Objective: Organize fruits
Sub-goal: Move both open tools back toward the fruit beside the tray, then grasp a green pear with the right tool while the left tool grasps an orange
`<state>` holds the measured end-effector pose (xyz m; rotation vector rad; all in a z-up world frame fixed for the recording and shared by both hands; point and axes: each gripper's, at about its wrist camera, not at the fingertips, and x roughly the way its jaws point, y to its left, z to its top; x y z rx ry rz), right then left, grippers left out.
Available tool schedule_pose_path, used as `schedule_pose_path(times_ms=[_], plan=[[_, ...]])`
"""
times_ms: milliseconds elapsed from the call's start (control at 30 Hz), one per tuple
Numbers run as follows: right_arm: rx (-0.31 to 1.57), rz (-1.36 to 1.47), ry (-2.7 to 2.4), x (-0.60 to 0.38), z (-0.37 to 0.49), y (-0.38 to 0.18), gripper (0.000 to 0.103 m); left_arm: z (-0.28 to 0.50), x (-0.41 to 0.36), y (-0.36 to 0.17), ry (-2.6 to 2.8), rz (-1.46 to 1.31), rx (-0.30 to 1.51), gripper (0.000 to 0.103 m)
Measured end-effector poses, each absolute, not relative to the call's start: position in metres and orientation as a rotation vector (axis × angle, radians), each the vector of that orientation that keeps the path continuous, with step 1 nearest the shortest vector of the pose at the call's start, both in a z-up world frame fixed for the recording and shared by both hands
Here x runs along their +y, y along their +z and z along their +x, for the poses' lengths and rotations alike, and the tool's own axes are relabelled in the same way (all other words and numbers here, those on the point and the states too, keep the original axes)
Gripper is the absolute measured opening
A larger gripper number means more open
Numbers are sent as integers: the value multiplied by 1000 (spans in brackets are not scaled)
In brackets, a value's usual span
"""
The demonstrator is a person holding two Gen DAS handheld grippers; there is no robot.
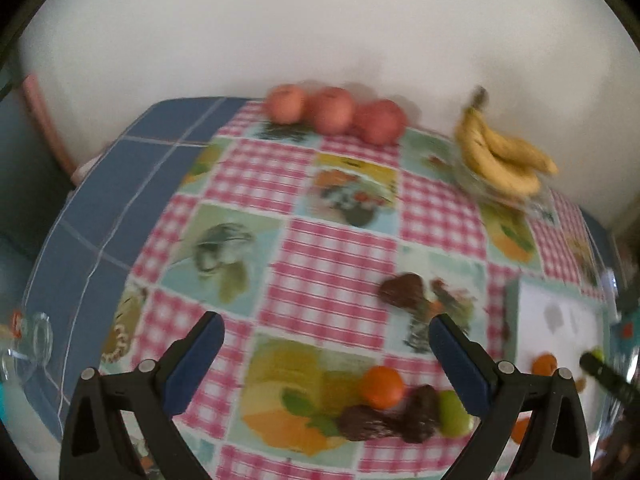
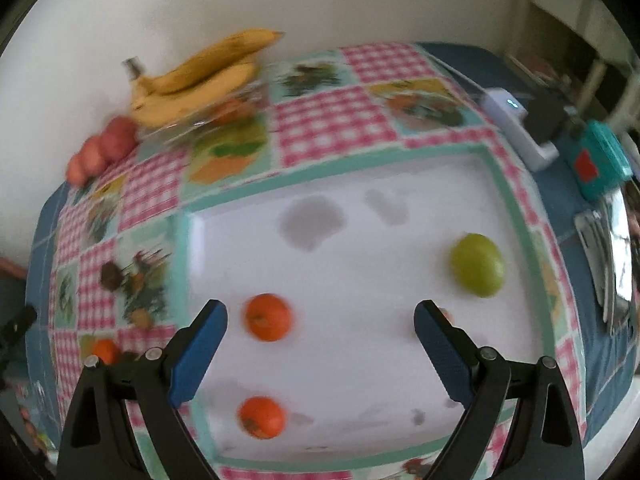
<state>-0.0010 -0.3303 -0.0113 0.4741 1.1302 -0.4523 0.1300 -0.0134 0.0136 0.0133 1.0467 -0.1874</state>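
Observation:
My left gripper (image 1: 326, 344) hangs open over the checked tablecloth (image 1: 332, 256). Just ahead of it lie an orange (image 1: 382, 386), a green fruit (image 1: 452, 412) and two dark brown fruits (image 1: 362, 422); a third dark fruit (image 1: 404, 290) lies farther off. Three red apples (image 1: 332, 109) line the far edge, with bananas (image 1: 500, 156) to their right. My right gripper (image 2: 320, 316) is open and empty above a white tray (image 2: 360, 272). On the tray are two oranges (image 2: 267, 322) (image 2: 262, 416) and a green fruit (image 2: 478, 264).
The bananas rest in a glass bowl (image 1: 496, 196) near the wall. A glass jar (image 1: 28, 336) lies at the table's left edge. A white device (image 2: 516, 128), a teal object (image 2: 600, 160) and metal utensils (image 2: 612, 264) sit right of the tray. Another orange (image 2: 105, 350) lies left of the tray.

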Motion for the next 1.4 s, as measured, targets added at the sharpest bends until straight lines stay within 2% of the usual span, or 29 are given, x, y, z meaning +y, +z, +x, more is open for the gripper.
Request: schedule_pose_path(times_ms=[200,533,600,667,733,767,900,967,1000,1167,1333,1400], plan=[[1107,407,-343,-285,21,-1,95,131,21,11,-94,-116,1025,103],[1121,282,-237,-229,39,-6,95,132,25,-6,-114,-179,1092,103],[1125,264,-230,-225,41,-8,93,133,21,-15,-105,-173,1126,102],[1125,253,-209,-220,43,-9,83,135,14,-24,-135,-173,1164,100],[1132,249,-186,-214,44,-10,76,135,6,-32,-156,-157,1195,93],[1138,247,-179,-212,44,-12,76,134,1,-35,-166,-147,1209,88],[1183,213,-134,-199,48,-24,74,133,-16,-48,-226,-120,1266,79],[1210,200,-109,-194,50,-30,64,132,-21,-54,-245,-119,1292,70],[1222,201,-101,-192,50,-33,62,131,-23,-57,-259,-124,1310,66],[1267,198,-76,-188,50,-45,54,130,-28,-69,-313,-190,1369,59],[1280,197,-57,-184,50,-47,54,127,-37,-73,-356,-189,1396,48],[1284,194,-53,-183,51,-48,54,127,-40,-75,-380,-199,1409,41]])
